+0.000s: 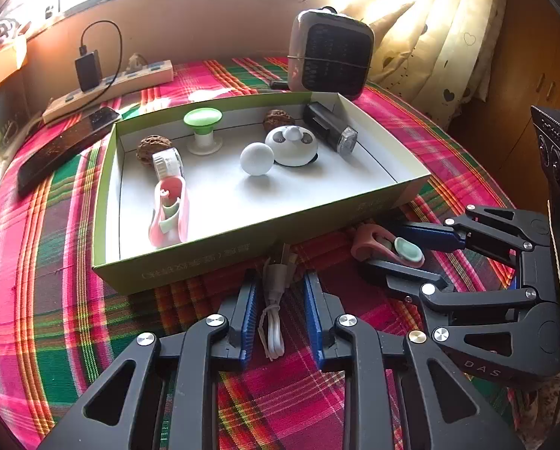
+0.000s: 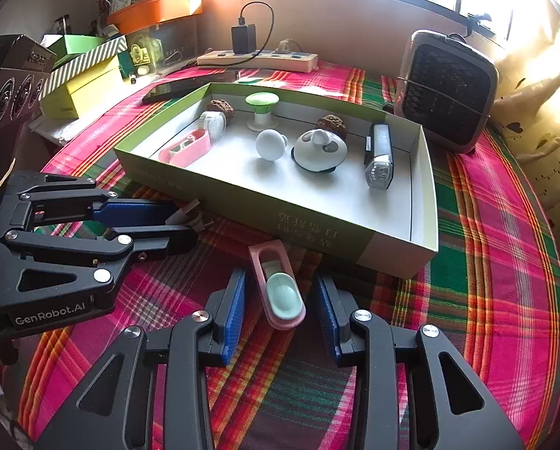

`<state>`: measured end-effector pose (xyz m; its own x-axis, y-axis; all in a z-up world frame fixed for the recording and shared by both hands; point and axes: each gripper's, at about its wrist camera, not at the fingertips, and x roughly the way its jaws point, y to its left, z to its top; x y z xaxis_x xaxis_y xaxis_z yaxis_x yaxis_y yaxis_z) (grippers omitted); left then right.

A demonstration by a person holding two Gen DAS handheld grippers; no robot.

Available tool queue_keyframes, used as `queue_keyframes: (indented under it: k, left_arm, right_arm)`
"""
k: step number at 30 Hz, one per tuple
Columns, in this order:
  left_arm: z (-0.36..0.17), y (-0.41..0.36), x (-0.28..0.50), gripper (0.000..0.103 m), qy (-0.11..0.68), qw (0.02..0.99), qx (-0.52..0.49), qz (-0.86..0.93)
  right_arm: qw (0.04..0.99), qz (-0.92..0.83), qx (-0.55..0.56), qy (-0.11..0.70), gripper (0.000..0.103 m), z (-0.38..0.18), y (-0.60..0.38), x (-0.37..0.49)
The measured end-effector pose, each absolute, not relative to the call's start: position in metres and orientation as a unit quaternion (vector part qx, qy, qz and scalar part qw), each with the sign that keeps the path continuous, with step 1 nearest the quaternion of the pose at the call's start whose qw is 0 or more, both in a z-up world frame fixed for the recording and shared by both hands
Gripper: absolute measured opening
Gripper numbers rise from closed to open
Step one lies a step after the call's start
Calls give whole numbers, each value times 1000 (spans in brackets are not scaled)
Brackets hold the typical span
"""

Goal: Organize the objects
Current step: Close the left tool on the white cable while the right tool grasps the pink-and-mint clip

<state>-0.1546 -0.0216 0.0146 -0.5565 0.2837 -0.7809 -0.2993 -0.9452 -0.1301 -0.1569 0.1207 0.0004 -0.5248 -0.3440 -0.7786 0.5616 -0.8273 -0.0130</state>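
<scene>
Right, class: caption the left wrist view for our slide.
Left gripper straddles a white cable before the green box.

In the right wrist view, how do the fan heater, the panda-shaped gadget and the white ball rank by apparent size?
1. fan heater
2. panda-shaped gadget
3. white ball

The gadget and ball lie side by side, so their order is sure.

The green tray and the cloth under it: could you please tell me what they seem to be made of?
The tray looks like matte cardboard: thin folded walls, white inside, printed green outside. The cloth looks like woven fabric, probably cotton: plaid stripes, visible weave, no shine.
</scene>
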Motion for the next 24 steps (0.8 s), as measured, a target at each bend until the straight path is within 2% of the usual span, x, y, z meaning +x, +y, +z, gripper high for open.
queue_keyframes:
  k: [7, 10, 24]
  left_arm:
    - [14, -24, -155, 15, 4, 163, -442, 882]
    - [14, -25, -155, 13, 0, 162, -442, 882]
    - [14, -24, -155, 12, 2, 161, -442, 883]
  right_arm:
    - [269, -861, 410, 133, 26, 0, 117, -155]
    - [269, -862, 410, 130, 18, 0, 118, -155]
    - [270, -862, 411, 127, 18, 0, 119, -155]
